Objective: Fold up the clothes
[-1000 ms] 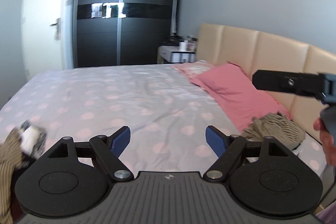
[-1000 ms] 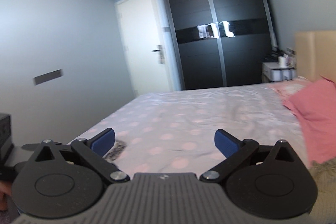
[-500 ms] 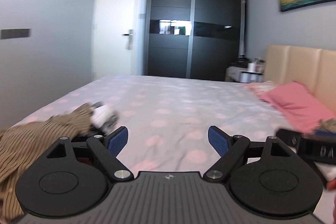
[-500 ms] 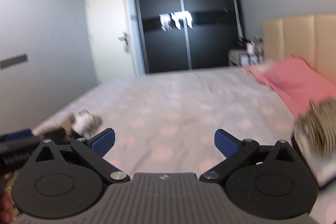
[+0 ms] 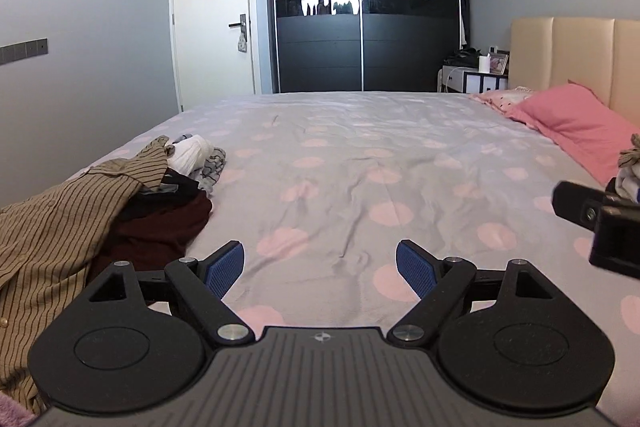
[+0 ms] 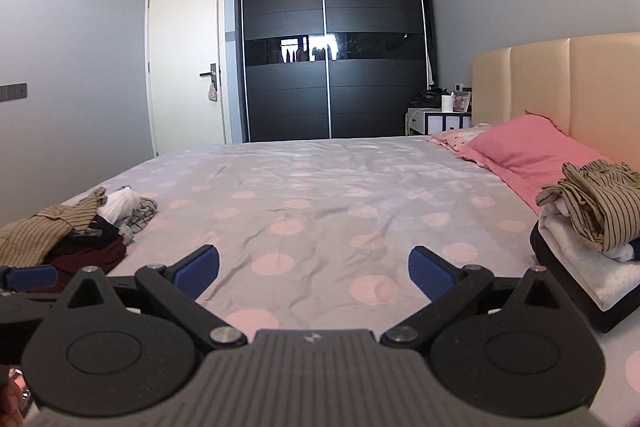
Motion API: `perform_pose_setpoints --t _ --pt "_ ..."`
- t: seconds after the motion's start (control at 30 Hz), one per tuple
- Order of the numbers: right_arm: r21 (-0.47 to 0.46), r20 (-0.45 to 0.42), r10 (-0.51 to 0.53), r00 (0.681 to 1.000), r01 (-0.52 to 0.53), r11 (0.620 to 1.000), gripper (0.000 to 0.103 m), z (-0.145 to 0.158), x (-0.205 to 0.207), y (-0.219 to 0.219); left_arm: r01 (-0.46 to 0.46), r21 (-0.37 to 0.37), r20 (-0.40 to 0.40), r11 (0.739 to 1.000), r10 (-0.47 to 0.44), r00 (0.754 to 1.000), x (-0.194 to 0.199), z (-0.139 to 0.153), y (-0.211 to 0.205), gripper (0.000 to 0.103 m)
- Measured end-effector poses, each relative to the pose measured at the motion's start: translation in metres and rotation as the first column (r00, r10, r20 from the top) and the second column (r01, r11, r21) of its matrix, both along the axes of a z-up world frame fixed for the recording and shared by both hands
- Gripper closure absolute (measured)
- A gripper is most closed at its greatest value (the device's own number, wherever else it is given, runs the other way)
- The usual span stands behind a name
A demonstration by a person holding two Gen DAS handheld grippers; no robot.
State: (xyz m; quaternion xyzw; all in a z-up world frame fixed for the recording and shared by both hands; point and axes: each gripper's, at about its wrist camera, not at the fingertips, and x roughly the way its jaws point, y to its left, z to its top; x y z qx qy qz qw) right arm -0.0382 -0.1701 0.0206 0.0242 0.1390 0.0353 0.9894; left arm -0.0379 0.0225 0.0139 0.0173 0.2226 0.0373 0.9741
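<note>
Both grippers are hovering low over the near edge of the bed (image 5: 340, 163), pointing across its polka-dot sheet toward the far edge. The left gripper (image 5: 319, 269) is holding its blue pads wide apart with nothing but sheet showing between them, and the right gripper (image 6: 313, 270) is likewise gaping, holding nothing. A heap of unfolded clothes (image 5: 132, 203) is lying by the bed's left edge near the near-left corner: a brown striped shirt (image 5: 60, 227) is draping over a dark maroon garment (image 5: 160, 227), with a white piece (image 5: 191, 154) at the heap's far end. Toward the right edge, just short of the pink pillow (image 6: 532, 151), a stack of folded clothes (image 6: 592, 227) is sitting, topped by a crumpled striped garment (image 6: 596, 203). The left gripper is standing just beside the heap, not touching it.
</note>
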Motion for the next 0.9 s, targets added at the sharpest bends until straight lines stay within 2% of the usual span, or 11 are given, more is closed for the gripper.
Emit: perform_pose_setpoints --t 0.2,0.37,0.47,0.9 --pt "-0.038 -0.014 -0.011 1.0 0.01 0.999 0.001 -0.026 0.017 0.003 0.02 0.026 -0.009 0.999 -0.02 1.0 0.011 -0.021 -0.002 0.019" --pt "-0.013 -0.084 -0.001 0.996 0.0 1.0 0.001 -0.042 0.028 0.002 0.03 0.005 -0.04 1.0 -0.029 0.999 0.021 -0.033 -0.001 0.019" --pt "-0.003 -0.091 -0.008 0.996 0.007 1.0 0.001 -0.043 0.029 0.0 0.03 -0.006 -0.053 1.0 -0.031 0.998 0.025 -0.037 0.0 0.019" --pt "-0.01 -0.08 -0.001 0.997 0.0 1.0 0.001 -0.043 0.023 -0.003 0.059 0.043 -0.041 0.997 -0.058 0.998 0.022 -0.038 -0.002 0.019"
